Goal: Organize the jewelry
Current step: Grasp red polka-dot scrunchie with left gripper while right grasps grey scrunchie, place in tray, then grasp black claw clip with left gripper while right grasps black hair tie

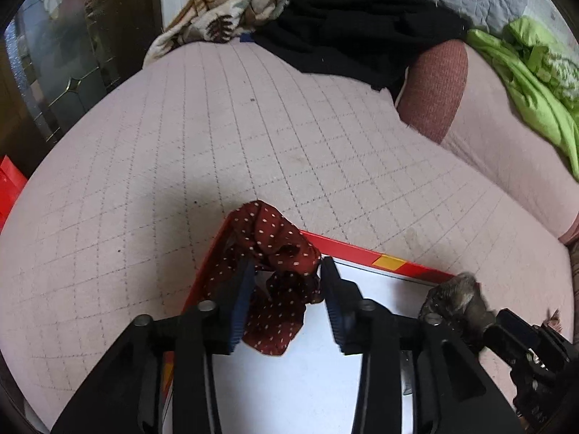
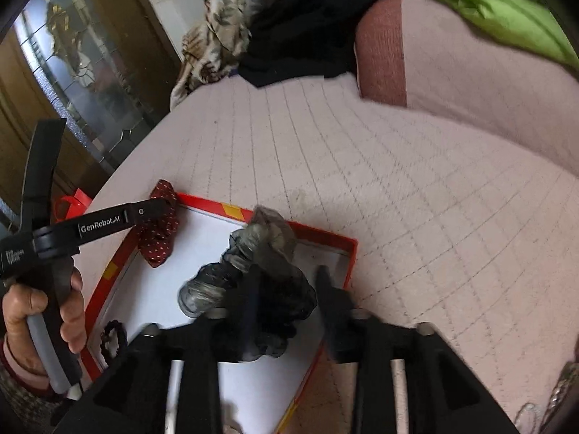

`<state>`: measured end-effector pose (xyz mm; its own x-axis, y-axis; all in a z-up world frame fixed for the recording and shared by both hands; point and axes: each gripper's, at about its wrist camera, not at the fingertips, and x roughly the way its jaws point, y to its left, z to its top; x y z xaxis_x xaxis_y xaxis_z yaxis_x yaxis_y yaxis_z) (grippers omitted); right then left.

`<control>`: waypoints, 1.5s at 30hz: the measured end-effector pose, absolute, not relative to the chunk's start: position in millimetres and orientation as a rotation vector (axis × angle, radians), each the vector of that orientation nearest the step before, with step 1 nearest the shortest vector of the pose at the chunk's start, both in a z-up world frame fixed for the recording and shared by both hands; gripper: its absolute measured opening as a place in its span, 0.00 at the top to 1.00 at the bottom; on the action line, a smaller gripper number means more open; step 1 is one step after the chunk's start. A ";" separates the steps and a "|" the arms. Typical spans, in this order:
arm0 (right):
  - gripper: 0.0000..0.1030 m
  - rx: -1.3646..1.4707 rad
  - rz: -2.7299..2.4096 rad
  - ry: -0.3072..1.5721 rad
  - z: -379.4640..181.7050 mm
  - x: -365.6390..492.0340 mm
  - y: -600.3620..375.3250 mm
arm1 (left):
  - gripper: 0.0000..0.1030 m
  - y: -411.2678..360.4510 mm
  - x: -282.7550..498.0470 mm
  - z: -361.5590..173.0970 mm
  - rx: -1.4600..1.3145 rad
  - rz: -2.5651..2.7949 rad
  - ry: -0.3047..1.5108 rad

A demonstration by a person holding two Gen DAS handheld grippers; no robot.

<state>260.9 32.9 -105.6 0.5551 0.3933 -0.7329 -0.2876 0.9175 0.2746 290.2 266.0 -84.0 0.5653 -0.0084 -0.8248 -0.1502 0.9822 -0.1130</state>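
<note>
Where the left gripper (image 1: 286,271) hangs with jaws spread, the red dotted scrunchie (image 1: 275,275) lies between them at the far left corner of the red-rimmed box (image 1: 362,249). The right gripper (image 2: 286,278), jaws also apart, straddles a grey sheer scrunchie (image 2: 260,253) (blurred). Only the right view shows a small black scrunchie (image 2: 113,338) near the left rim, on the quilted bed (image 2: 398,199).

Left gripper (image 1: 286,271) angled downward, jaws spread apart, bare left hand (image 2: 39,311) wrapped around its handle with pink cuff at the wrist, right gripper (image 2: 286,275) likewise pointing down, jaws parted, slightly blurred
</note>
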 end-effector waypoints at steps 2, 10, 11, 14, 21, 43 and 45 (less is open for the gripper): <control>0.58 0.117 0.398 0.875 -95.4 253.2 28.7 | 0.60 266.7 279.5 -71.3 -0.200 0.096 0.946; 0.57 0.167 0.396 0.856 -73.6 185.6 -9.2 | 0.60 251.5 210.4 -20.5 -0.197 0.133 0.878; 0.57 0.171 0.397 0.856 -73.5 172.1 -15.5 | 0.59 247.9 197.7 -14.5 -0.195 0.126 0.867; 0.57 0.172 0.383 0.849 -73.8 125.3 -38.1 | 0.53 234.3 164.7 -1.6 -0.197 0.095 0.847; 0.53 0.226 0.260 0.824 -86.4 31.6 -111.0 | 0.48 166.7 103.4 3.2 -0.207 -0.049 0.845; 0.52 0.484 -0.064 0.801 -135.2 -42.3 -272.0 | 0.47 -103.6 76.2 -95.1 -0.003 -0.471 1.107; 0.52 0.504 -0.075 0.799 -138.0 -44.6 -280.2 | 0.47 -118.2 86.1 -105.1 0.027 -0.477 1.116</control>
<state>-44.6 -280.2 -138.0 0.7012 0.1222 -0.7024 0.2510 0.8798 0.4037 86.1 -118.2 -105.1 0.3497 -0.3552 -0.8669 0.3815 0.8991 -0.2145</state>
